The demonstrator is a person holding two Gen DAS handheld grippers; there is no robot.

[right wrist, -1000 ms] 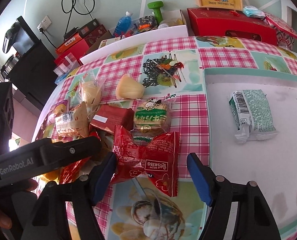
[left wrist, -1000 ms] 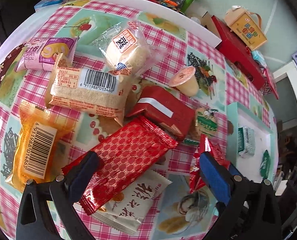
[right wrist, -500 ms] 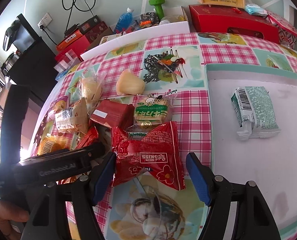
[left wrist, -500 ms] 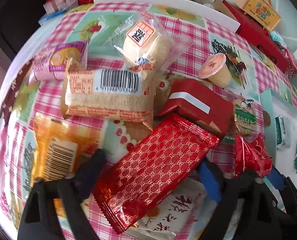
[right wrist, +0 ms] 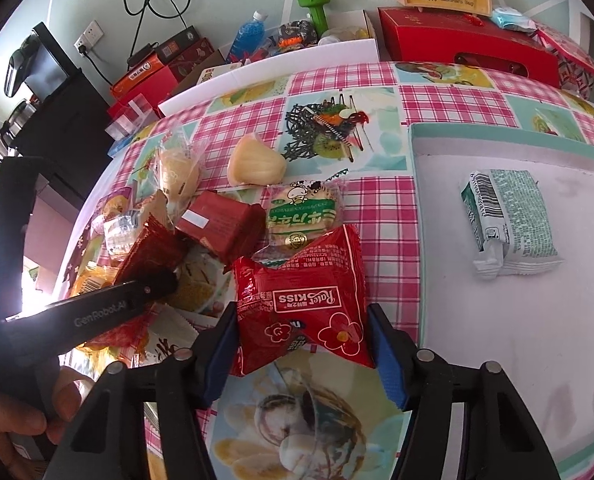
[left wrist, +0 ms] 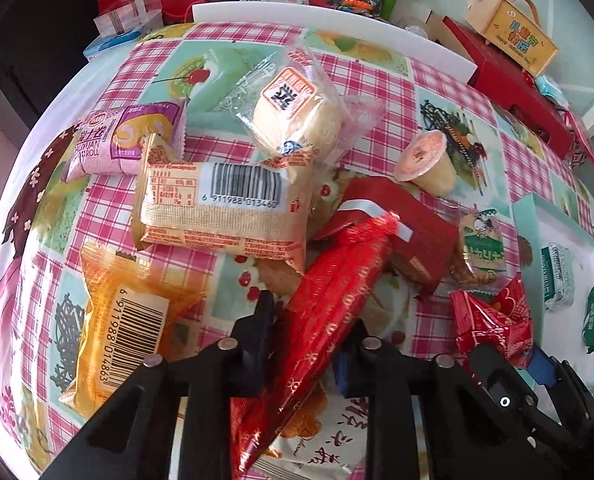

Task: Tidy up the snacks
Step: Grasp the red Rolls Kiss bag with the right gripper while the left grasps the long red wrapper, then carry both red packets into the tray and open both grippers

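My left gripper [left wrist: 311, 316] is closing and pinches a long red gold-patterned packet [left wrist: 337, 292], which is folded narrow between the pads and tilted up out of the snack pile. One of its fingers [right wrist: 145, 290] shows in the right wrist view. My right gripper [right wrist: 301, 344] is closing too, and both blue pads press the sides of a red KISS packet [right wrist: 305, 300] lying on the checked tablecloth [right wrist: 377, 208]. That packet [left wrist: 493, 328] sits right of the pile in the left wrist view. A green-and-white packet [right wrist: 509, 220] lies in the white tray [right wrist: 497, 340].
The pile holds a beige barcode packet [left wrist: 225, 204], an orange packet [left wrist: 129, 320], a pink roll packet [left wrist: 121, 140], a wrapped bun [left wrist: 297, 112], a jelly cup [left wrist: 429, 160], a red box [left wrist: 409, 232], a green cartoon packet [right wrist: 305, 212]. Red boxes [right wrist: 465, 48] line the far edge.
The left jaws have shut on the red patterned packet, folding and lifting it. The right jaws have narrowed until the pads touch the KISS packet's sides.
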